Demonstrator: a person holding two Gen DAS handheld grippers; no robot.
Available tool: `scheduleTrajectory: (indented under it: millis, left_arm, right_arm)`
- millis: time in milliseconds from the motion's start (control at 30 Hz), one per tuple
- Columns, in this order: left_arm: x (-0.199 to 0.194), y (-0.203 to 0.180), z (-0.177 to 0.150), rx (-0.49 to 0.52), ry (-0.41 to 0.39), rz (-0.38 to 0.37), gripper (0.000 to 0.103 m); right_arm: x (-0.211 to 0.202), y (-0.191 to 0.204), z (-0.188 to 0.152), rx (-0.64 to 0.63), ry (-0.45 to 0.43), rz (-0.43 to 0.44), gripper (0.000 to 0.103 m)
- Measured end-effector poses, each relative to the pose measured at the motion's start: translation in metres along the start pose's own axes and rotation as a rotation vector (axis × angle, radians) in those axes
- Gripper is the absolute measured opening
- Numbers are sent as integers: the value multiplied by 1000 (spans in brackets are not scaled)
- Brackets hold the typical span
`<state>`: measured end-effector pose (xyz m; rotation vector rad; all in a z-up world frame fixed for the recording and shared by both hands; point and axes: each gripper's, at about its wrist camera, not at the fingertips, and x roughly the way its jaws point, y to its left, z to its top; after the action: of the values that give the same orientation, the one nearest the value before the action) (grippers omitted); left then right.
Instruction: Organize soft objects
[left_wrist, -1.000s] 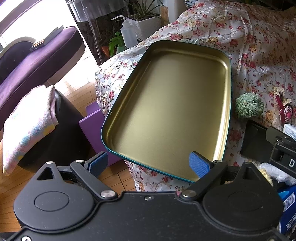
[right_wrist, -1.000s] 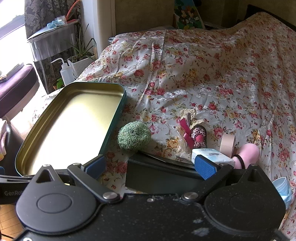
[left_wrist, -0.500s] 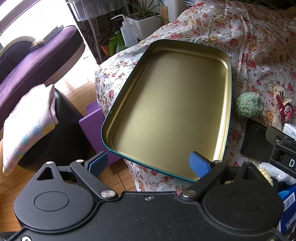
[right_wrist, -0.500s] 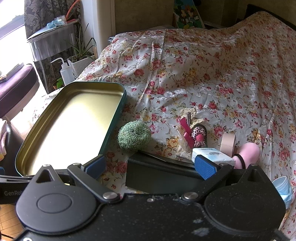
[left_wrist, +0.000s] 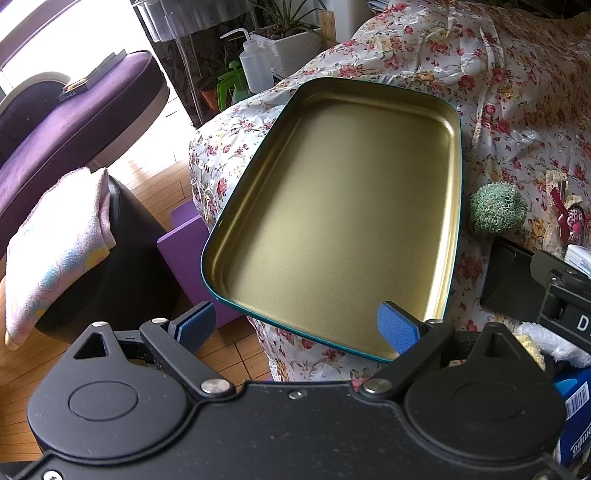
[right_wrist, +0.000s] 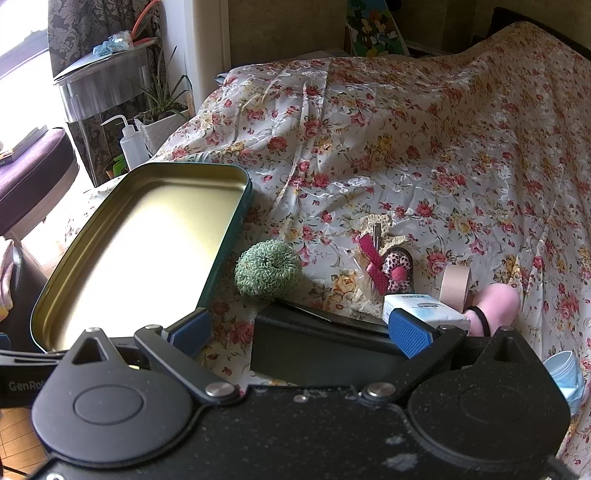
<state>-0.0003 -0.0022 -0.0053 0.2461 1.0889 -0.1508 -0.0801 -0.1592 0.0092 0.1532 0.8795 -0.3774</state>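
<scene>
An empty gold tin tray with a teal rim (left_wrist: 459, 177) (right_wrist: 242, 210) lies on the floral bed cover. A green knitted scrunchie (left_wrist: 496, 208) (right_wrist: 267, 273) sits just right of it. Further right lie a pink-bowed hair clip in clear wrap (right_wrist: 388, 271), a white tissue pack (right_wrist: 421, 308), a beige tape roll (right_wrist: 456, 286) and a pink soft object (right_wrist: 496, 306). My left gripper (left_wrist: 295, 326) is open and empty at the tray's near edge. My right gripper (right_wrist: 299, 330) is open and empty, above a black box (right_wrist: 317, 350).
A purple block (left_wrist: 184, 254) and a black stool with a folded towel (left_wrist: 59, 243) stand on the wood floor left of the bed. A squeeze bottle (left_wrist: 255, 66) and a planter (left_wrist: 291, 48) stand beyond. A blue mask (right_wrist: 565, 373) lies at the right.
</scene>
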Motion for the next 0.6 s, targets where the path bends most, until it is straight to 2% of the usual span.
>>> scheduleTrajectory:
  millis: [600]
  left_arm:
    - [1,0,-1,0,6,-2,92]
  right_arm:
    - [1,0,0,1,-2,5,102]
